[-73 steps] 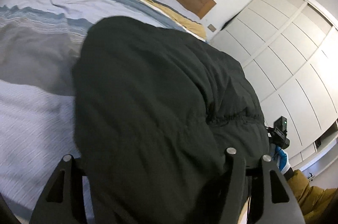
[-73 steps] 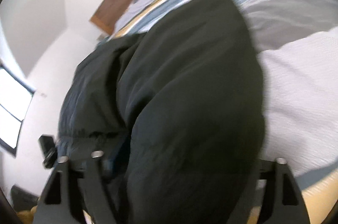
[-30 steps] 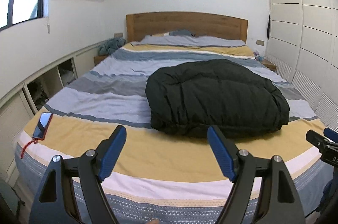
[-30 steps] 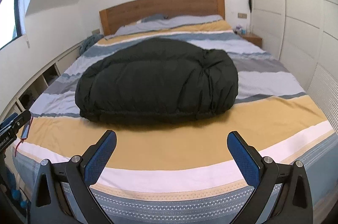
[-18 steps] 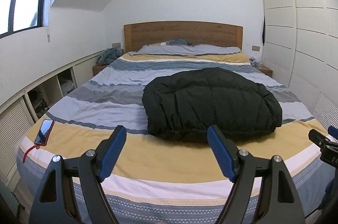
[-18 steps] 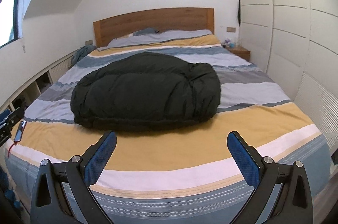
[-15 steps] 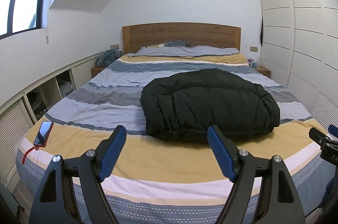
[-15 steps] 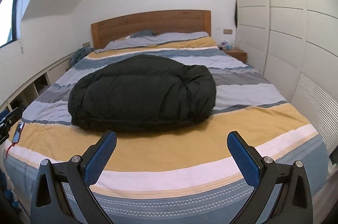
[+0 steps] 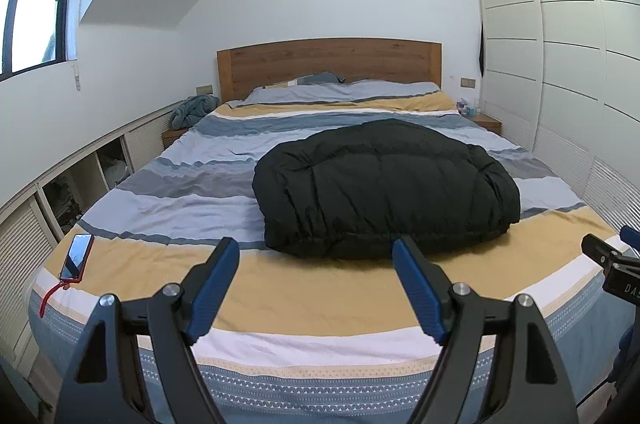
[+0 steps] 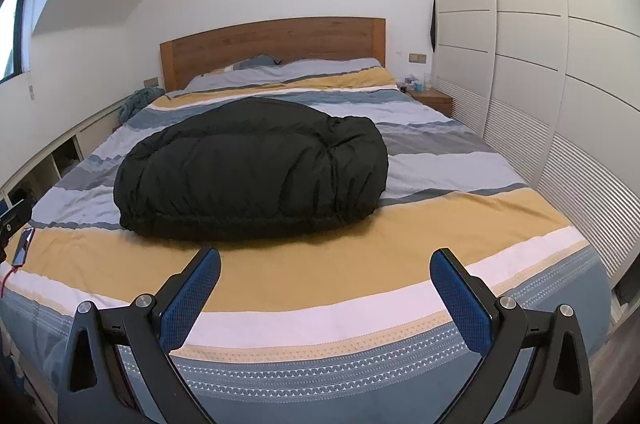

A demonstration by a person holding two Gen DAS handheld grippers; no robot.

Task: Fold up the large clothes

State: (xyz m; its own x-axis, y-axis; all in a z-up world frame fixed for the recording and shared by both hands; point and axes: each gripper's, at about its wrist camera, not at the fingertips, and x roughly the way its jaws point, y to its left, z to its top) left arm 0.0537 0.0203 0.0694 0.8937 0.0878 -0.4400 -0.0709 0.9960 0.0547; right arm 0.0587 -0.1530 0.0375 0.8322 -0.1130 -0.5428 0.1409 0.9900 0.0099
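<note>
The black puffer coat (image 9: 384, 183) is lying folded into a thick bundle across the middle of the striped bed (image 9: 320, 288), where moments ago it was filling both wrist views close up; both grippers are now standing back past the near edge of the bed, well apart from the coat; the left gripper (image 9: 316, 276) is standing wide with nothing between its blue pads, and the right gripper (image 10: 326, 288) is likewise spread wide and empty; over the last second the bed has been shrinking slightly in both views, so the hands are still drawing away; a phone (image 9: 77, 256) is resting at the near left corner of the bed, clear of the bundle; judging by the compact shape and the released hold, the fold is looking finished, or nearly so, with at most a final tidy remaining.
</note>
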